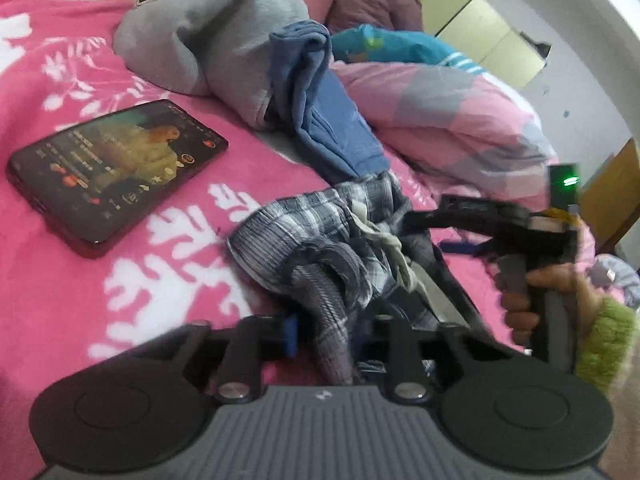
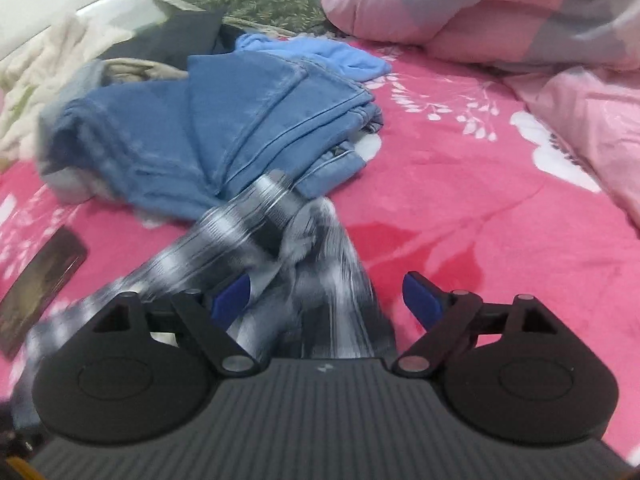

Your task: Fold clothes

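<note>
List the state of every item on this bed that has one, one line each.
Plaid garment: bunched, unfolded, gripped by the left gripper.
Left gripper: jaws shut on the plaid garment.
Right gripper: jaws open, plaid cloth lying between them.
Jeans: roughly folded, lying on the bedspread.
Grey garment: heaped, unfolded.
Phone: face up, screen lit.
Pink quilt: rumpled.

Soft, even indoor light falls on both views, with faint shadows and no harsh glare. Motion blur smears the grey-and-white plaid cloth garment (image 2: 280, 248) in the right wrist view. Fisheye distortion bends the edges, curving the white wall (image 1: 580, 20).
</note>
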`<state>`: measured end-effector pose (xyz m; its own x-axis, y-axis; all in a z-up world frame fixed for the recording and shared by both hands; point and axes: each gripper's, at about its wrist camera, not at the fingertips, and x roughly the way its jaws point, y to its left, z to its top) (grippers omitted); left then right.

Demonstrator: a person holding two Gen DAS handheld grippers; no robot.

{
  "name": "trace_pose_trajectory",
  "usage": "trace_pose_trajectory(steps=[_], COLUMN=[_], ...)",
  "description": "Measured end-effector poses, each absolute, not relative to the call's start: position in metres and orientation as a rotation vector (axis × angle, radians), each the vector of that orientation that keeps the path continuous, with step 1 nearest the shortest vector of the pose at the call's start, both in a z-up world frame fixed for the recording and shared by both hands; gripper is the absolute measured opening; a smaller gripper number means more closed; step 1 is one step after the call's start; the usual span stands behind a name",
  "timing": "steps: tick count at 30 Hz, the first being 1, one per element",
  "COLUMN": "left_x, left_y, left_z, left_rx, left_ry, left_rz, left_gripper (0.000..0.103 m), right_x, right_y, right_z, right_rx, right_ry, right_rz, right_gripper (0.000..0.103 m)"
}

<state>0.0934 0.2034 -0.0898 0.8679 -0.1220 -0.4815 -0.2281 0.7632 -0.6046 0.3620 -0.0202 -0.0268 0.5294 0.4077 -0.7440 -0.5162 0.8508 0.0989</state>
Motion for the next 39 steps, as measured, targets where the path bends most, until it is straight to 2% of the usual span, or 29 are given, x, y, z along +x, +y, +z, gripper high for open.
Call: trace_pose_trajectory(steps=[3, 4, 5, 6, 7, 8, 11, 14, 18, 24, 25, 26, 27, 29, 31, 36, 39], left_x=[0.092, 0.090, 0.088, 0.086, 0.085, 0.083, 0.077, 0.068, 0.062, 0.084, 0.084, 0.085, 0.087, 0.089, 0.087, 0.071, 0.058], left_y=[0.206, 0.206, 0.206, 0.205, 0.205, 0.205, 0.208, 0.212, 0.218, 0.235, 0.233, 0.231, 0.227, 0.220, 0.217, 0.220, 0.217], left_z=[-0.093, -0.092, -0.091, -0.088, -0.086, -0.083, -0.076, -0.068, -0.065, -0.085, -0.084, -0.083, -0.082, -0.080, -0.080, -0.075, -0.066], left_rx=[-0.725, -0.721, -0.715, -0.701, -0.687, -0.673, -0.642, -0.600, -0.580, -0.711, -0.700, -0.685, -0.650, -0.605, -0.582, -0.613, -0.598], left_ry=[0.484, 0.462, 0.441, 0.420, 0.399, 0.380, 0.332, 0.270, 0.235, 0.416, 0.414, 0.414, 0.416, 0.415, 0.409, 0.315, 0.267], left_rz=[0.040, 0.038, 0.036, 0.039, 0.041, 0.045, 0.069, 0.126, 0.172, 0.187, 0.185, 0.184, 0.182, 0.190, 0.194, 0.242, 0.262], left_gripper=[0.009, 0.008, 0.008, 0.007, 0.007, 0.007, 0.007, 0.007, 0.007, 0.007, 0.008, 0.010, 0.017, 0.024, 0.031, 0.055, 0.056], right_x=[0.387, 0.389, 0.387, 0.385, 0.382, 0.376, 0.353, 0.329, 0.321, 0.365, 0.372, 0.380, 0.386, 0.388, 0.384, 0.342, 0.298], right_y=[-0.019, -0.021, -0.022, -0.023, -0.023, -0.021, -0.007, -0.001, -0.009, 0.008, 0.011, 0.013, 0.016, 0.012, 0.005, -0.044, -0.098], right_z=[-0.053, -0.058, -0.056, -0.054, -0.050, -0.046, -0.027, 0.002, 0.028, -0.033, -0.043, -0.054, -0.062, -0.053, -0.039, 0.020, 0.060], right_rx=[-0.016, 0.029, 0.040, 0.052, 0.062, 0.047, -0.085, -0.144, -0.067, -0.109, -0.116, -0.123, -0.127, -0.098, -0.082, -0.045, 0.061], right_ry=[0.976, 0.979, 0.960, 0.944, 0.939, 0.922, 0.799, 0.605, 0.411, 0.628, 0.664, 0.700, 0.733, 0.752, 0.761, 0.728, 0.695], right_rz=[0.538, 0.522, 0.535, 0.548, 0.566, 0.575, 0.582, 0.582, 0.636, 0.586, 0.577, 0.568, 0.558, 0.528, 0.506, 0.469, 0.443], right_gripper=[0.082, 0.078, 0.052, 0.037, 0.018, 0.014, 0.012, 0.011, 0.011, 0.014, 0.020, 0.025, 0.029, 0.046, 0.054, 0.062, 0.064])
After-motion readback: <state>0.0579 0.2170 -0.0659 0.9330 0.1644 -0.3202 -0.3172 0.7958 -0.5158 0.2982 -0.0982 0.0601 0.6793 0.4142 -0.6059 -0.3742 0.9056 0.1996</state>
